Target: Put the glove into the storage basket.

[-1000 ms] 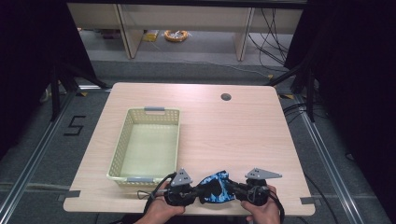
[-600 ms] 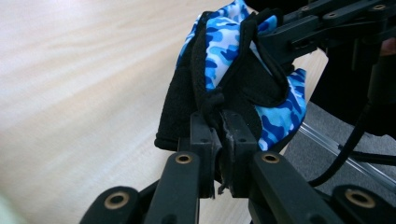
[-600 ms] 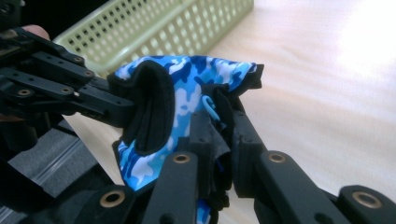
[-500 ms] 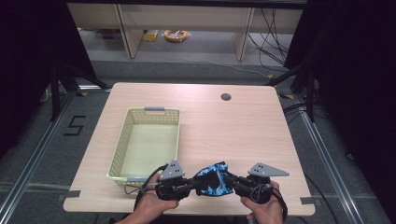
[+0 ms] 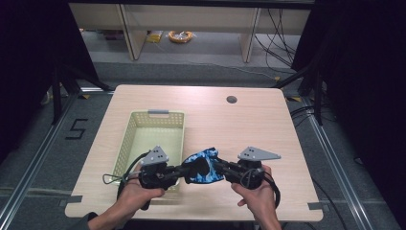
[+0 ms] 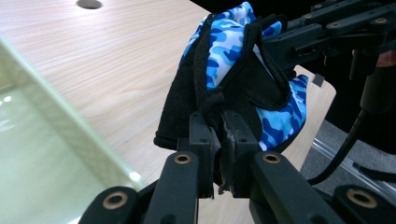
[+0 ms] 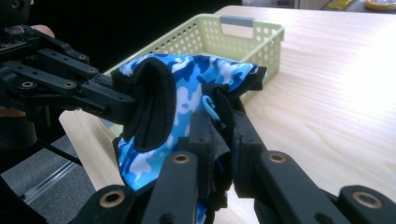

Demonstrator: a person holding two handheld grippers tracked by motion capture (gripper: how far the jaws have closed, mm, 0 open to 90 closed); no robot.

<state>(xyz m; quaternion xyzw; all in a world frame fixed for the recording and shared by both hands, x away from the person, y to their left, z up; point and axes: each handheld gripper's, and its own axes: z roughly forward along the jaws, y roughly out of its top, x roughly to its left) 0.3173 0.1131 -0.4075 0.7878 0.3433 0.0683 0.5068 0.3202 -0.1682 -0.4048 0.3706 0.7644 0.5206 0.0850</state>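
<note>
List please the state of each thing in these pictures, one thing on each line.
Blue camouflage fabric glove with black trim: bunched, held between both grippers above the table.
Pale green perforated plastic basket: upright, empty.
Left gripper: shut on the glove.
Right gripper: shut on the glove.

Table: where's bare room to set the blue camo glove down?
Free: the light wooden tabletop right of the pale green plastic basket, up to the round cable hole; the basket's floor too. Crowded: the near edge, where both tongs pinch the blue camouflage glove.
</note>
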